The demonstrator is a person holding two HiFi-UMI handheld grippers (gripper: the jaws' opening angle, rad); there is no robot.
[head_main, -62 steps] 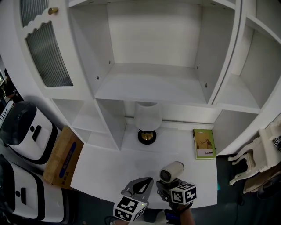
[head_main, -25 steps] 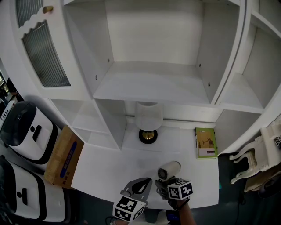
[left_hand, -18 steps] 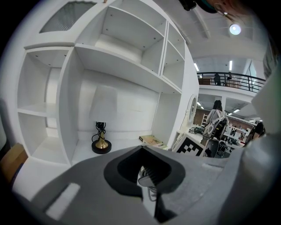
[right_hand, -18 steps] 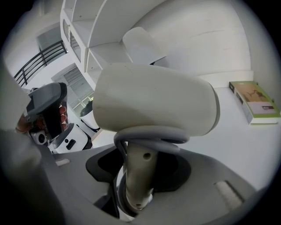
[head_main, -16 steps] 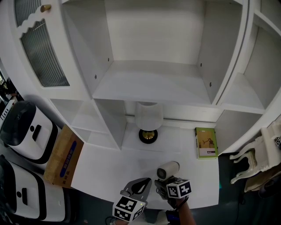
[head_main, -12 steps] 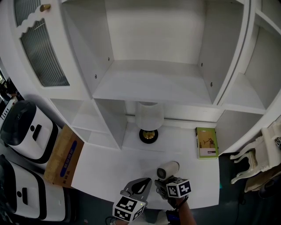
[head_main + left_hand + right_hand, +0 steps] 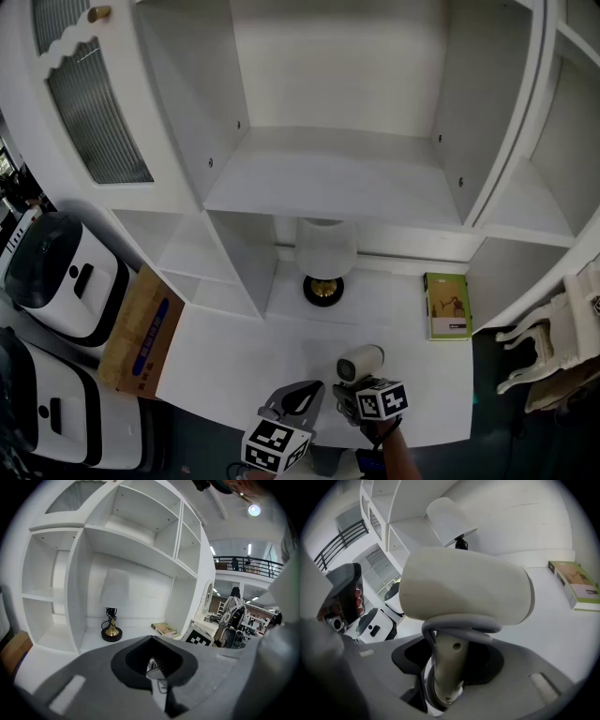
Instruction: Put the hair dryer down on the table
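Right gripper (image 7: 447,686) is clamping the handle of the cream plastic barrel-shaped hair dryer (image 7: 464,588) over the white table (image 7: 244,347) near its front edge; left gripper (image 7: 157,667) is hanging closed on nothing; released here, the top-heavy dryer could be rolling off, its wound grey cord (image 7: 459,630) snagging the jaws.

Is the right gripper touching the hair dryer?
Touching. In the right gripper view, the right gripper is clamped on the hair dryer by its handle.

Left tongs (image 7: 157,670) closed, empty; right tongs (image 7: 446,667) clamp the hair dryer (image 7: 464,590).
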